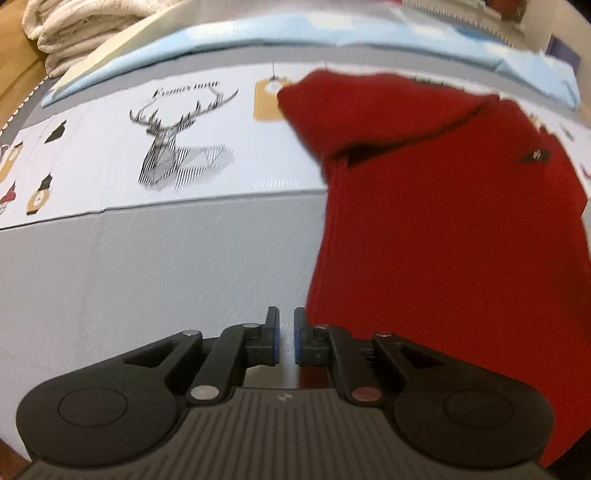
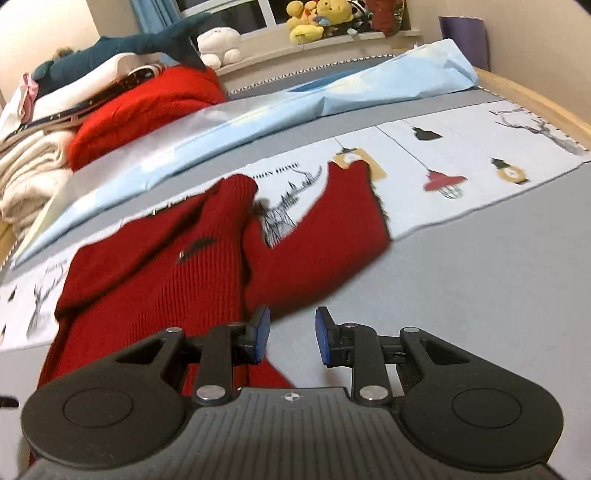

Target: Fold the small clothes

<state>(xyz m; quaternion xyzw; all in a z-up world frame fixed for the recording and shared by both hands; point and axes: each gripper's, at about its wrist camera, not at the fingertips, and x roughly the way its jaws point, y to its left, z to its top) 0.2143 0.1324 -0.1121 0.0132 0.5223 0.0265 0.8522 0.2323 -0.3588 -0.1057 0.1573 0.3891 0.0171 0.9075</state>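
Note:
A small red knit sweater (image 1: 443,206) lies spread on the grey bed sheet (image 1: 147,277), filling the right of the left wrist view. In the right wrist view the sweater (image 2: 177,266) lies left of centre, one sleeve (image 2: 332,229) stretched right over the printed panel. My left gripper (image 1: 286,332) hovers just left of the sweater's lower edge, jaws a narrow gap apart, nothing between them. My right gripper (image 2: 291,336) is open and empty above the sweater's lower right edge.
A white printed panel with a deer drawing (image 1: 173,147) crosses the bed. A light blue sheet (image 2: 332,96) lies behind it. Folded cream towels (image 2: 26,177), another red garment (image 2: 147,107) and plush toys (image 2: 317,18) sit at the back.

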